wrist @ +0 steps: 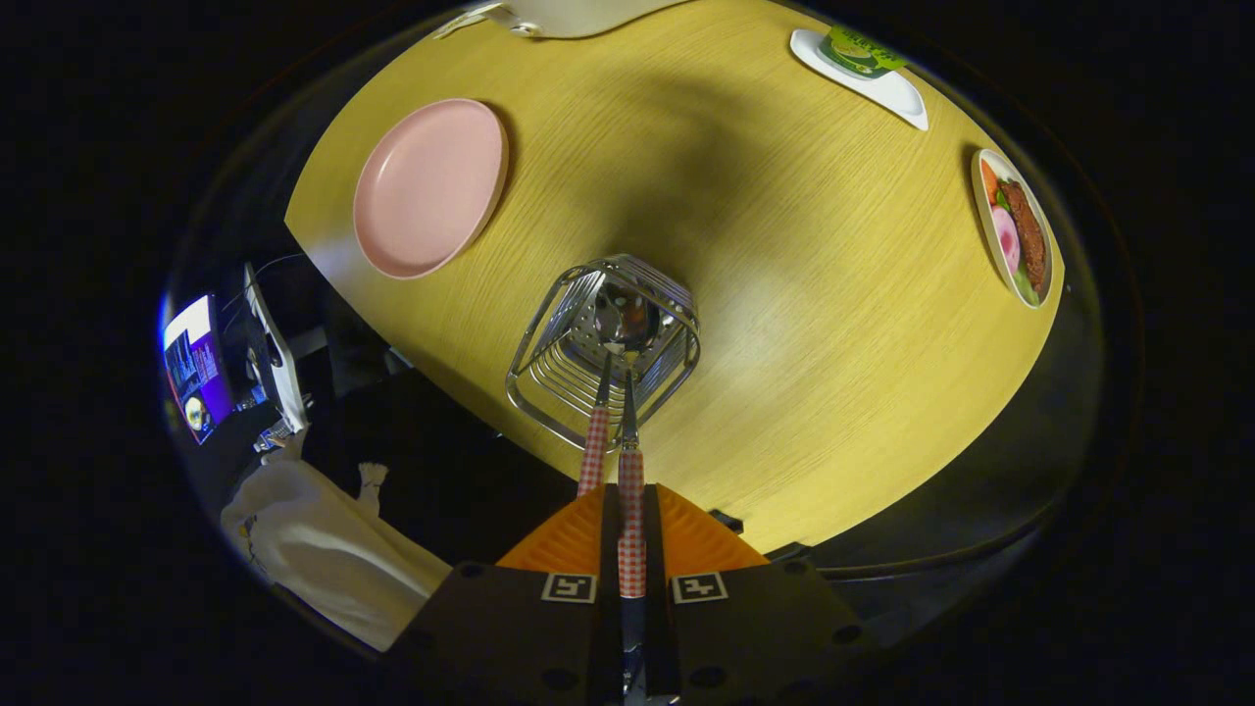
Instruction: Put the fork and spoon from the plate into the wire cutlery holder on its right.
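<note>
The hand-held gripper (631, 520) is seen closed down narrow, both fingers (564, 539) pressed against the checked handle of a spoon (630, 490), which is gripped between them. The spoon's bowl is held ahead of the fingers at 12 o'clock, inside the top of the wire cutlery holder (603, 348), over its perforated floor. A second checked handle, taken to be the fork (593, 441) (its head is hidden in the basket), is seen leaning out of the holder just beside the spoon's handle, at about 11 o'clock from the fingertips and outside the grip. The holder is stood on the yellow wooden worktop (784, 294), near its edge. The pink plate (429, 186) is placed at 10 o'clock from the holder, well apart from it, with no cutlery on it. A dish of food (1016, 227) is found at 2 o'clock near the worktop's far edge, and a white tray (897, 90) carrying a green packet (859, 49) lies at 1 o'clock.
</note>
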